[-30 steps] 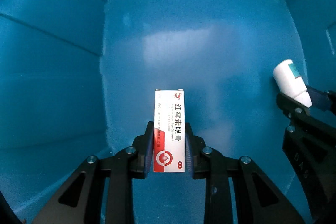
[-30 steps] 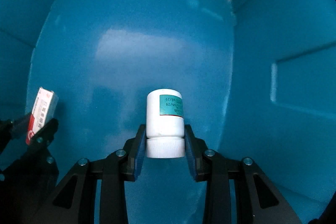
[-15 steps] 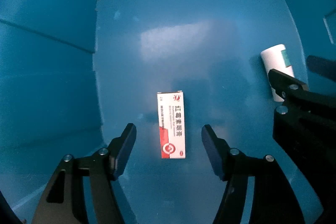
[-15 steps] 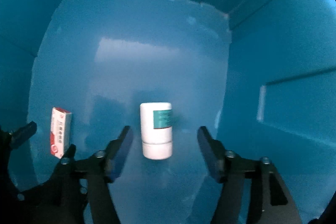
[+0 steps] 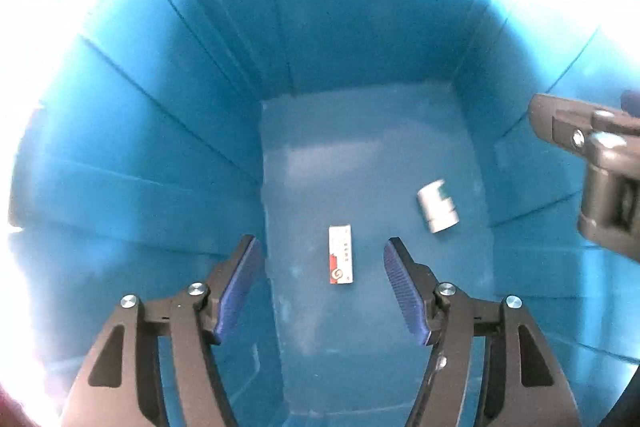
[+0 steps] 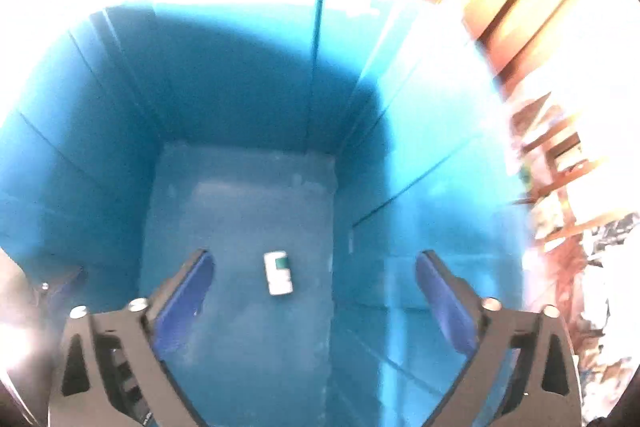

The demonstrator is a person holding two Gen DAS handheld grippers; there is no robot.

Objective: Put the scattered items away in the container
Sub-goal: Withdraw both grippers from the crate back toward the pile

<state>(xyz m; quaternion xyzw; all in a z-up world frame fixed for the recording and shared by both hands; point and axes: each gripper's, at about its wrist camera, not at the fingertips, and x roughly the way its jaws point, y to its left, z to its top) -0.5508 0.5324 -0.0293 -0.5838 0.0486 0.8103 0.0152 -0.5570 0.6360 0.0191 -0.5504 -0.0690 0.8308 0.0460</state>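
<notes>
Deep blue container (image 5: 168,131) all over, walls ribbed with straight lines, floor a duller, mottled blue with pale smudges. White box (image 5: 340,254) with a red band and a round red-and-white mark at one end, dark lettering along it. White bottle (image 6: 278,272) with a green label patch. Black gripper frames with silver screws, ridged dark-blue pads (image 5: 238,281). Orange-brown wood tones beyond the rim.

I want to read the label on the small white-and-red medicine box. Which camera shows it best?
The left wrist view: the small white-and-red medicine box lies flat on the blue plastic bin's floor, face up and unobstructed. The right wrist view does not show it, only the white bottle.
</notes>
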